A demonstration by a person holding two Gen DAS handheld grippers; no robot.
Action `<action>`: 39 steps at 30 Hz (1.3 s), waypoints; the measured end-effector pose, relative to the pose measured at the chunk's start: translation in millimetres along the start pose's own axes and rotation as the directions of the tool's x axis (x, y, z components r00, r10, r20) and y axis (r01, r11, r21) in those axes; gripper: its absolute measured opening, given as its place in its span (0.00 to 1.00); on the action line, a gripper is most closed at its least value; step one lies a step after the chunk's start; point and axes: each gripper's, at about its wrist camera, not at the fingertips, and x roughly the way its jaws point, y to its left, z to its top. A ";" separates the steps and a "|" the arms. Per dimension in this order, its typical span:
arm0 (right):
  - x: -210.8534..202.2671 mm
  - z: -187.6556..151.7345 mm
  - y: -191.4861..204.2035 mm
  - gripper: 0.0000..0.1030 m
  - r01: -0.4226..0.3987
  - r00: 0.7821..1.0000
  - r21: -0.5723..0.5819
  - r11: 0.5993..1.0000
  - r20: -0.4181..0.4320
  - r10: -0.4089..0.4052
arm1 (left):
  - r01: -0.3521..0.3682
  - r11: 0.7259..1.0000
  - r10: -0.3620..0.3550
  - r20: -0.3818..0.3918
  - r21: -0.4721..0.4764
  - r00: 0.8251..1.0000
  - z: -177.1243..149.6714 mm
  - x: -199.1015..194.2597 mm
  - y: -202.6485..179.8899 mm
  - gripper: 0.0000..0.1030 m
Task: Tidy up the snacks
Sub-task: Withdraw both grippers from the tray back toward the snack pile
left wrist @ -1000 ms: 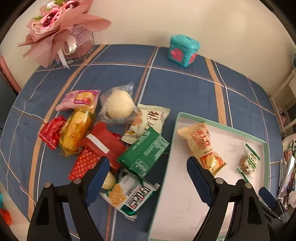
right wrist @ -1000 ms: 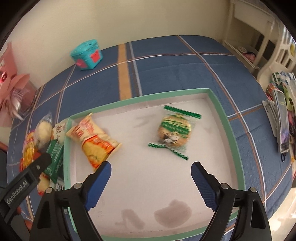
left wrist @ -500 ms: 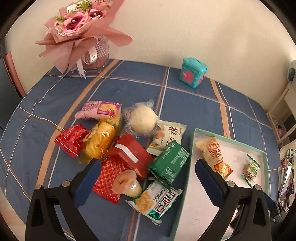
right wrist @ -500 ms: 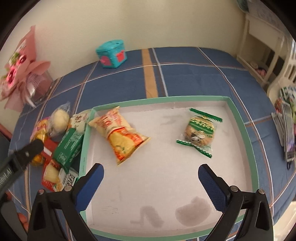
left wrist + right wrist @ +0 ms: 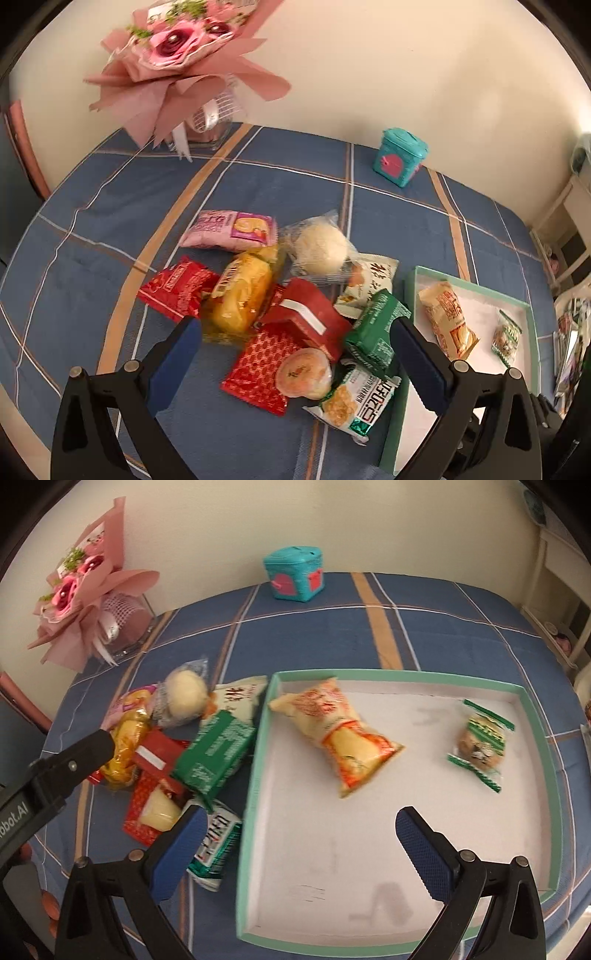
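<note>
Both tools released, nothing between the pads. Left gripper (image 5: 295, 363) hangs above the snack pile (image 5: 288, 314), likely lining up a next pick. Right gripper (image 5: 301, 845) straddles the tray's (image 5: 255, 775) left wall. Tray sits right of the pile and holds an orange bag (image 5: 338, 734) and a green-wrapped cookie (image 5: 480, 740); the rest lie heaped on the blue cloth (image 5: 110, 206). Pile overlaps, so lower packets are partly hidden; labels unreadable.
</note>
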 end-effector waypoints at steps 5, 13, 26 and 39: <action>5.3 1.9 13.5 1.00 -0.089 0.995 0.011 0.996 -0.035 0.089 | -0.021 0.998 0.021 -0.002 -0.054 1.000 3.4 -2.9 21.9 0.98; 10.6 4.6 32.4 1.00 -0.221 0.973 0.065 0.973 -0.055 0.225 | -0.017 0.989 0.018 0.005 -0.149 1.000 8.0 -10.2 57.3 0.98; 31.3 -4.5 33.9 1.00 -0.077 0.984 0.046 0.996 -0.158 0.083 | 0.043 0.984 -0.075 -0.187 -0.172 0.980 -9.1 31.8 47.8 0.98; 30.3 -0.1 2.4 1.00 0.012 0.983 0.052 0.999 -0.183 -0.002 | 0.141 0.971 -0.199 -0.319 -0.195 0.927 -27.3 64.1 19.1 0.60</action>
